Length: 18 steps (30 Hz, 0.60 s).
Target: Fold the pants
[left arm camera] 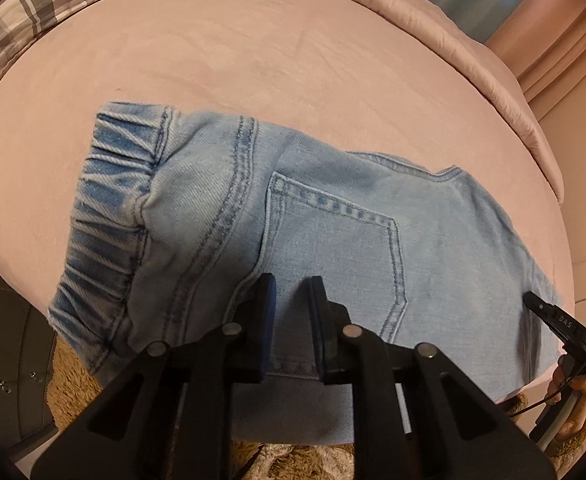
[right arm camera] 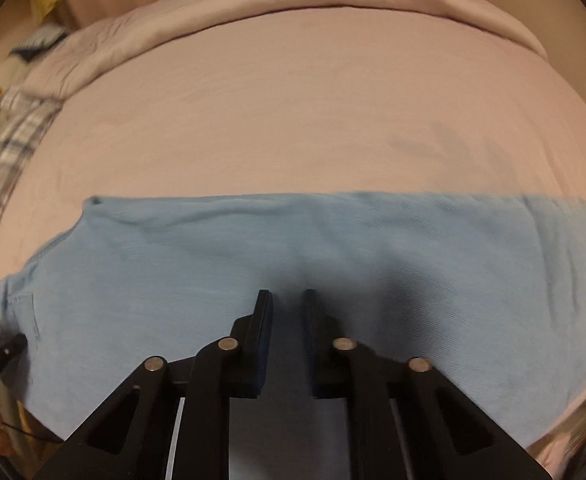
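Light-blue pants (left arm camera: 333, 232) lie flat on the pink bed (left arm camera: 253, 60), doubled lengthwise, waistband at one end, near the bed's front edge. Left gripper (left arm camera: 291, 292) sits over the back pocket, its fingers drawn nearly together, whether pinching denim cannot be told. Right gripper (right arm camera: 287, 304) hovers over the leg, fingers clenched, empty. No containers in sight.
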Tool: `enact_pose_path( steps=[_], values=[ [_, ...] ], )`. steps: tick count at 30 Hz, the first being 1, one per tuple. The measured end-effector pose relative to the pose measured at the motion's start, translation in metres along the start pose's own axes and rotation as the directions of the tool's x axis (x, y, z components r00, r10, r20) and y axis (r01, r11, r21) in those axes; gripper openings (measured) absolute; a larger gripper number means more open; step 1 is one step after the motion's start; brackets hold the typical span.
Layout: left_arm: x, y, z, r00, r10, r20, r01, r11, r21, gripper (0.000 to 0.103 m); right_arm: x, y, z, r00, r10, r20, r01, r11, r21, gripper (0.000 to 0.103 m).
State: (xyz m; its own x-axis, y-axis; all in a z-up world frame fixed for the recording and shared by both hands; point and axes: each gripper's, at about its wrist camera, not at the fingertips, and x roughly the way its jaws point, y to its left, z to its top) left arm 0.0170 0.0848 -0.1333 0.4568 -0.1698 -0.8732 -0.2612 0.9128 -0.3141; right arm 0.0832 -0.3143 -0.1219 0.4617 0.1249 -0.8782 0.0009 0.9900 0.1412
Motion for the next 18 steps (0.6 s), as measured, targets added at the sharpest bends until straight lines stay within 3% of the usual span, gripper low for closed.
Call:
enact_pose_path(
  steps=[4,7,10,14,16,18],
  values=[
    [0.000,-0.003,0.000,1.000,0.011,-0.001,-0.011,1.000,0.005,0.017,-0.009,-0.037,-0.006,0.997,-0.079,0.023,0.076,0.993,0.091,0.007],
    [0.002,-0.008,0.001,1.000,0.024,-0.014,-0.024,1.000,0.014,0.017,-0.015,-0.066,-0.010,0.995,-0.091,0.033,0.084,0.982,0.168,0.005],
    [0.005,-0.013,0.008,0.999,0.028,-0.037,-0.028,1.000,0.009,0.017,-0.023,-0.091,-0.013,0.981,-0.188,0.046,0.173,0.958,0.229,0.003],
    [0.004,-0.020,0.014,0.998,0.037,-0.057,-0.036,0.999,0.018,0.018,-0.031,-0.127,-0.019,0.980,-0.190,0.059,0.160,0.928,0.338,0.002],
    [0.002,-0.023,0.019,0.997,0.008,-0.071,-0.008,1.000,0.004,0.018,-0.034,-0.135,-0.020,0.977,-0.207,0.060,0.171,0.915,0.365,0.000],
    [0.000,-0.035,0.029,0.993,-0.090,-0.081,0.089,0.996,-0.010,0.020,-0.037,-0.147,-0.021,0.969,-0.240,0.050,0.201,0.894,0.399,0.000]
  ],
)
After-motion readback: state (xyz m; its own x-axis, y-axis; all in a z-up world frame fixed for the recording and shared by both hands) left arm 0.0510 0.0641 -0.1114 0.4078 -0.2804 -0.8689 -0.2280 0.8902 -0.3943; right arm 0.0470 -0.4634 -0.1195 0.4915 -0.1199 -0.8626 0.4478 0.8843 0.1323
